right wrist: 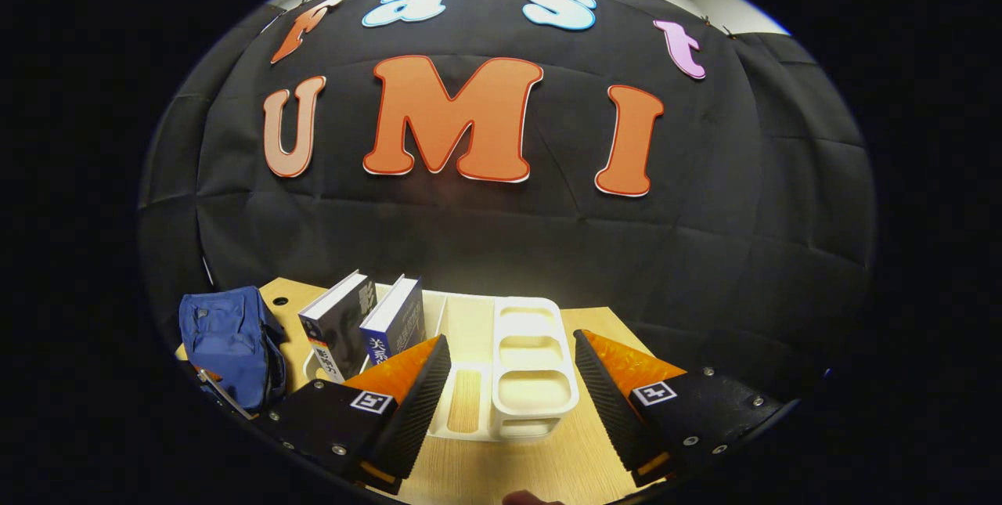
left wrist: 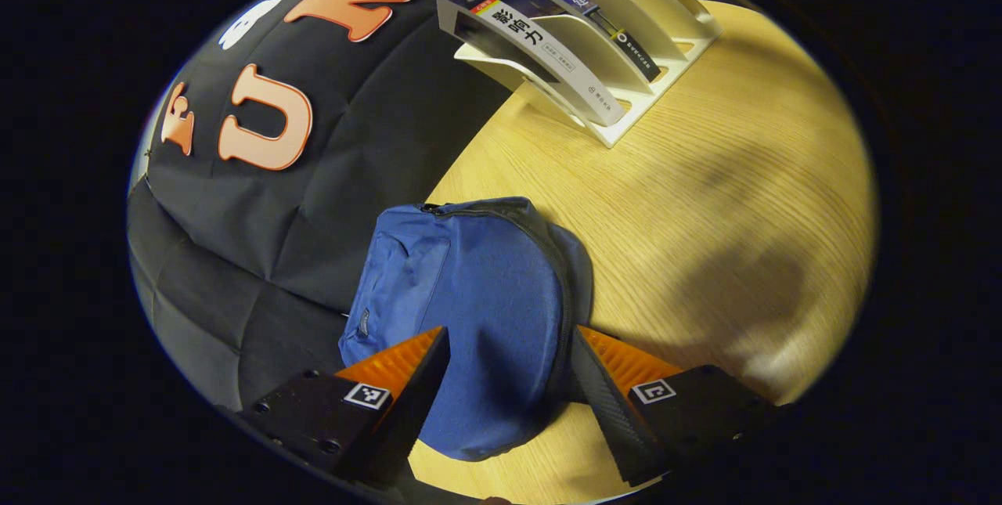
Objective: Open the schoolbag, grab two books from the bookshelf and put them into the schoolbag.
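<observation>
A blue schoolbag (left wrist: pixel 470 309) stands on the wooden table (left wrist: pixel 704 200) with its zipper closed along the top edge. My left gripper (left wrist: pixel 509 368) is open, its fingers on either side of the bag's near part, not pressing it. Two books (left wrist: pixel 548 43) lean in a white bookshelf rack (left wrist: pixel 650 35) at the far side. In the right gripper view the same rack (right wrist: pixel 532 364) is straight ahead, with the two books (right wrist: pixel 368 321) in its left slots and the bag (right wrist: pixel 227 340) far left. My right gripper (right wrist: pixel 513 380) is open in front of the rack's empty dividers.
The black cloth wall (left wrist: pixel 313 176) runs close behind the bag and the rack. Bare tabletop (left wrist: pixel 744 254) spreads to the right of the bag. A small hole (right wrist: pixel 280 301) is in the table near the bag.
</observation>
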{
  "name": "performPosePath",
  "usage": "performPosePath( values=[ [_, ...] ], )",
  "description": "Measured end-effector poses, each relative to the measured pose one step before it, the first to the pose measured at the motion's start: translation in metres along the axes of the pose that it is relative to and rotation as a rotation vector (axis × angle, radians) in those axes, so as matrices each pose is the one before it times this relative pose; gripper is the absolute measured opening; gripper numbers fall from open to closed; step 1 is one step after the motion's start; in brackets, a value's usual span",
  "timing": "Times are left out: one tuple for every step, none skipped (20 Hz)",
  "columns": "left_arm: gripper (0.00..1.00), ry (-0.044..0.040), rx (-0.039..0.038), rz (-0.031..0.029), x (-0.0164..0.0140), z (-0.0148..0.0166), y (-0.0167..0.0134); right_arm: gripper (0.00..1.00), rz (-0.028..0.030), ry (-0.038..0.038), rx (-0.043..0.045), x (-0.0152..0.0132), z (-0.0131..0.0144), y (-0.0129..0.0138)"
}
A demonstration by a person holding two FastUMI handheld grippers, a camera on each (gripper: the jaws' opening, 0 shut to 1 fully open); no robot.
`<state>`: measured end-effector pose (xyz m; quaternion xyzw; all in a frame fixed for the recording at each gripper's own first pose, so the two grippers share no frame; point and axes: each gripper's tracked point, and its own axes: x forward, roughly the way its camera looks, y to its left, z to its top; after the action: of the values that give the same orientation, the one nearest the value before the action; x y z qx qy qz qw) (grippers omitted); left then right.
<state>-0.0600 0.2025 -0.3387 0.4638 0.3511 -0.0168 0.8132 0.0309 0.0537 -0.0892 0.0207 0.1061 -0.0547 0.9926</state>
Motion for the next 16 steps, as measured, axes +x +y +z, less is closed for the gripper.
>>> performPosePath(
  values=[
    [0.95,-0.00560,-0.00012,0.00795,-0.00255,0.00142,0.00416,0.95,0.00031,0.00030,0.00177,0.00056,-0.00053,0.00057],
    [0.95,-0.00265,-0.00066,0.00882,0.00021,0.00254,0.00706,0.95,0.00006,-0.00043,0.00062,0.00013,0.00038,0.00071],
    [0.95,0.00301,0.00198,0.01115,-0.00110,-0.00116,0.00751,0.95,0.00030,-0.00141,-0.00111,0.00087,0.00037,0.00051],
    [0.95,-0.00132,0.00696,0.01861,-0.00009,0.00247,0.00915,0.95,0.00138,-0.00059,-0.00021,-0.00011,0.00047,0.00054],
    [0.95,-0.00169,0.01359,0.02057,0.00062,0.00204,0.01014,0.95,-0.00003,-0.00073,-0.00077,0.00014,0.00046,0.00115],
    [0.95,-0.01099,0.00935,0.01303,0.00123,0.00429,0.00844,0.95,0.00242,0.00069,-0.00100,0.00011,-0.00028,0.00131],
    [0.95,-0.00791,0.00658,0.01033,-0.00140,0.00163,0.00610,0.95,-0.00038,-0.00158,-0.00036,-0.00060,0.00074,-0.00037],
    [0.95,-0.00345,0.00031,0.00606,0.00322,0.00207,0.00435,0.95,0.00275,-0.00226,0.00180,0.00001,0.00095,0.00092],
    [0.95,0.01701,-0.00374,-0.01151,0.00608,-0.00526,-0.00148,0.95,0.00207,0.00046,0.00121,0.00027,-0.00017,0.00166],
    [0.94,0.02958,-0.01220,-0.01929,0.00518,-0.00695,-0.00665,0.95,0.00371,0.00003,0.00195,-0.00056,0.00029,0.00178],
    [0.95,0.01577,-0.02208,-0.01693,0.00589,-0.00593,-0.00757,0.95,0.00281,-0.00107,0.00126,0.00084,0.00015,0.00174],
    [0.95,0.02680,-0.01246,-0.01491,0.00528,-0.00635,-0.00828,0.95,0.00237,-0.00256,-0.00043,-0.00076,0.00092,0.00129],
    [0.95,0.00628,0.00901,0.00875,0.00306,-0.00080,-0.00063,0.95,0.00398,0.00009,-0.00198,0.00033,0.00027,0.00250],
    [0.90,-0.00228,0.01000,-0.00896,0.00181,0.00359,-0.00126,0.95,0.00225,-0.00161,-0.00378,-0.00064,0.00101,0.00118],
    [0.75,-0.01192,0.01077,0.00400,-0.00219,0.00386,0.00280,0.95,0.00400,-0.00169,-0.00316,-0.00005,0.00128,0.00140],
    [0.60,-0.01339,0.00969,0.00727,-0.00098,0.00510,0.00482,0.95,0.00430,-0.00268,-0.00228,-0.00089,0.00198,0.00221]
  ],
)
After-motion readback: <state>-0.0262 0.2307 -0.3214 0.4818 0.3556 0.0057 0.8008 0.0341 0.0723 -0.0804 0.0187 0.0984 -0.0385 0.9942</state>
